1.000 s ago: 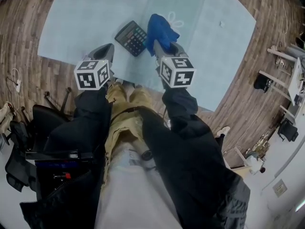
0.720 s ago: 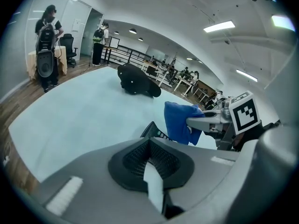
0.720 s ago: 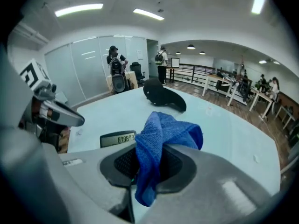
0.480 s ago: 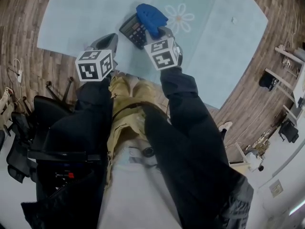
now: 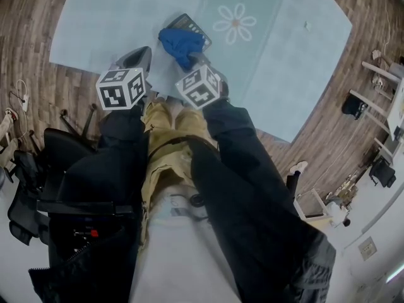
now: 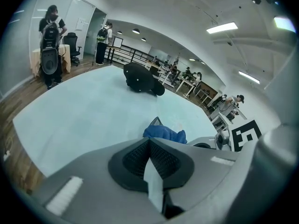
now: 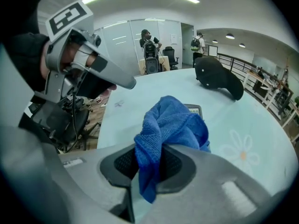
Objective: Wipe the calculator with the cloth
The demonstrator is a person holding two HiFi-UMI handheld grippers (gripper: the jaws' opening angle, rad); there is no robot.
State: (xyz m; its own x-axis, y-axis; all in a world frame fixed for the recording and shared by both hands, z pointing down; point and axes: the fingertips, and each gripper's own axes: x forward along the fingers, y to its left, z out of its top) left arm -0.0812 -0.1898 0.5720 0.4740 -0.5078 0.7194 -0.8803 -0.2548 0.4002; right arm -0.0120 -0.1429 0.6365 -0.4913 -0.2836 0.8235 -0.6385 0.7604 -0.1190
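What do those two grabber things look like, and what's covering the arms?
The left gripper and right gripper are smooth grey plastic with wide rounded jaws. Inside are dark, bumpy pads. Each gripper carries a white cube printed with black square patterns. The arms wear dark, nearly black sleeves.

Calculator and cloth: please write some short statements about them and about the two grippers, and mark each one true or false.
1. The right gripper is shut on the blue cloth. True.
2. The left gripper holds the calculator. False: its jaws are together on nothing, away from the calculator.
3. In the head view, the cloth covers part of the calculator. True.
4. The calculator lies on top of the flower print. False: the flower is uncovered, beside the calculator.
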